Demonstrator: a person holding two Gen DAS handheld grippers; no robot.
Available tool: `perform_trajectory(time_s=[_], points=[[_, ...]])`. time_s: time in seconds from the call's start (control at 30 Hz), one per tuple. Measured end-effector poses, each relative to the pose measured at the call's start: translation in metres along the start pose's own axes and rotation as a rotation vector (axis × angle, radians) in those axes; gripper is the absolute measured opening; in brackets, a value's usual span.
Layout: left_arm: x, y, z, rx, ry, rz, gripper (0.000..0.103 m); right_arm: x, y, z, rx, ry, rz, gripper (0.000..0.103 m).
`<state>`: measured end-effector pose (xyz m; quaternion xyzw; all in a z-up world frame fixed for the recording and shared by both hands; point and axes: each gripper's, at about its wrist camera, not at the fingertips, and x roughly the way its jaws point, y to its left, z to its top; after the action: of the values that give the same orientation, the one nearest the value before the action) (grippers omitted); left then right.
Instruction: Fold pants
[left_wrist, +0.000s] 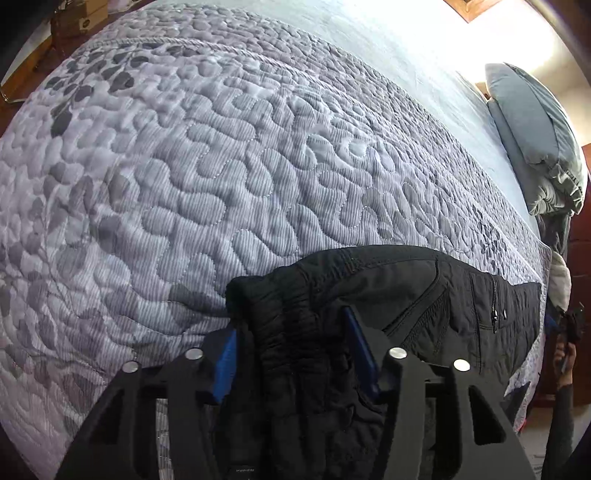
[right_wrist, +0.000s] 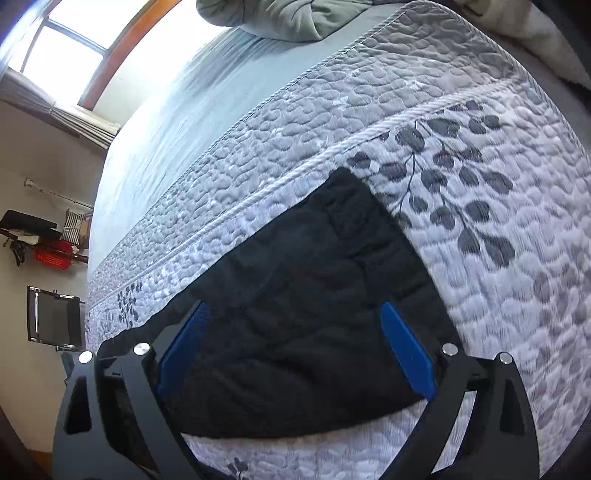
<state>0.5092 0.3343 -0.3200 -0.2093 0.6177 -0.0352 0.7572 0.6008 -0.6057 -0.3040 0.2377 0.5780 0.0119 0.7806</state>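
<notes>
Black pants (left_wrist: 424, 295): left tool (left_wrist: 291, 354) angled down, gripping waistband; right tool (right_wrist: 295, 354) spread wide above them.

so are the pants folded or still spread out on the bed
Cannot tell fully. The black pants lie on the quilt, waistband bunched between the left gripper fingers; each view shows only part.

Pants (left_wrist: 406, 295) lie on quilt (left_wrist: 221, 166), at its near edge. Pillow (left_wrist: 532, 122) sits beyond quilt's far right end. Left gripper (left_wrist: 291, 332) straddles pants' bunched waistband.
</notes>
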Motion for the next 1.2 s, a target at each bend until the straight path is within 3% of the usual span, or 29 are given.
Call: perform_trajectory(time_s=[0.27, 0.4, 0.43, 0.47, 0.53, 0.6, 0.67, 0.7, 0.73, 0.93, 1.2], points=[[0.009, -0.005, 0.004, 0.002, -0.009, 0.050, 0.043, 0.053, -0.017, 0.067, -0.081, 0.029, -0.076, 0.093], [0.007, -0.001, 0.003, -0.028, -0.027, 0.056, 0.043, 0.072, -0.017, 0.074, -0.121, 0.070, -0.040, 0.093], [0.008, -0.004, 0.002, -0.029, -0.031, 0.066, 0.043, 0.075, -0.016, 0.072, -0.140, 0.079, -0.050, 0.089], [0.008, -0.006, 0.002, -0.027, -0.033, 0.080, 0.042, 0.077, -0.016, 0.070, -0.158, 0.089, -0.057, 0.078], [0.005, -0.008, 0.001, -0.029, -0.042, 0.106, 0.036, 0.076, -0.017, 0.068, -0.170, 0.103, -0.082, 0.015], [0.000, -0.014, 0.002, -0.034, -0.060, 0.124, 0.025, 0.063, -0.020, 0.067, -0.151, 0.078, -0.046, 0.011], [-0.007, -0.021, 0.001, -0.034, -0.086, 0.145, 0.020, 0.046, -0.018, 0.064, -0.157, 0.042, -0.037, 0.009], [-0.012, -0.022, 0.000, -0.038, -0.098, 0.149, 0.008, 0.036, -0.016, 0.061, -0.158, 0.024, -0.038, 0.009], [-0.018, -0.023, 0.000, -0.042, -0.117, 0.178, 0.008, 0.026, -0.015, 0.058, -0.163, 0.007, -0.043, 0.008], [-0.065, -0.032, -0.011, -0.038, -0.212, 0.139, 0.008, -0.053, 0.005, 0.026, -0.182, -0.103, -0.015, 0.007], [-0.131, -0.054, -0.041, -0.011, -0.330, 0.048, 0.008, -0.152, 0.010, -0.045, -0.175, -0.227, -0.019, 0.006]])
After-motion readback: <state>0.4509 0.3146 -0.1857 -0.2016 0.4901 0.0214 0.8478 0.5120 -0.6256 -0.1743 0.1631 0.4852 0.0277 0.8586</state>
